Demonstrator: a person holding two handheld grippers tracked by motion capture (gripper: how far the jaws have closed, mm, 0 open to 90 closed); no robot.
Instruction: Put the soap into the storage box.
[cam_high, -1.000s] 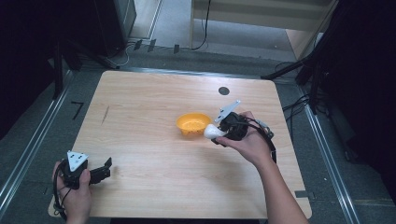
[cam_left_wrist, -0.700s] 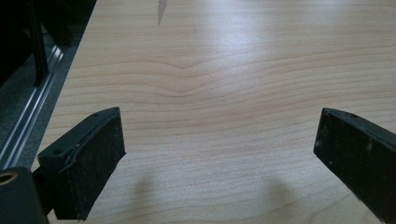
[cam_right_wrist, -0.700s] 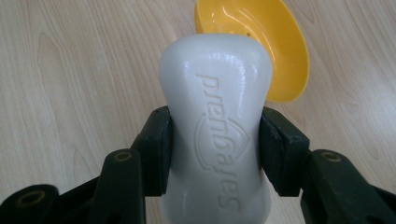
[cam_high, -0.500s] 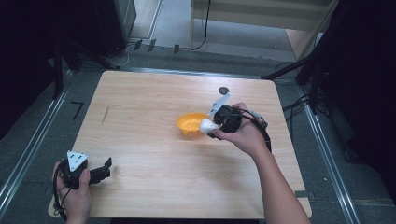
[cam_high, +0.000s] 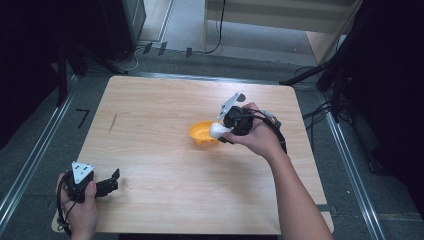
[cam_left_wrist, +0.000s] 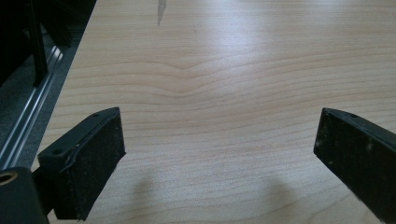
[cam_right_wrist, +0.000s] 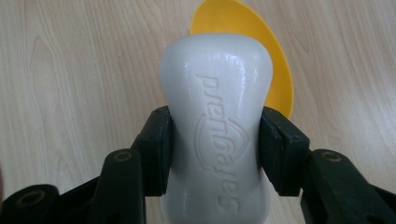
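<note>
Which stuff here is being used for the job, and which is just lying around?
Being used:
- white soap bar, gripped by the right gripper
- yellow bowl, right beside the soap
- wooden table

Just lying around:
- left gripper, fingers open, holding nothing
- black cables on the floor beyond the table

Overall light: bright and even on the bench (cam_high: 165, 150), dark at left and right surroundings.
Source: overhead, judging by broad pale sheen across the wood in the left gripper view.
Shadows: two soft, faint patches under the left hand-held gripper (cam_left_wrist: 219, 158).
Glare: mild highlights on the white soap bar (cam_right_wrist: 215, 126).
Focus: embossed soap lettering sharp; high view slightly soft.
</note>
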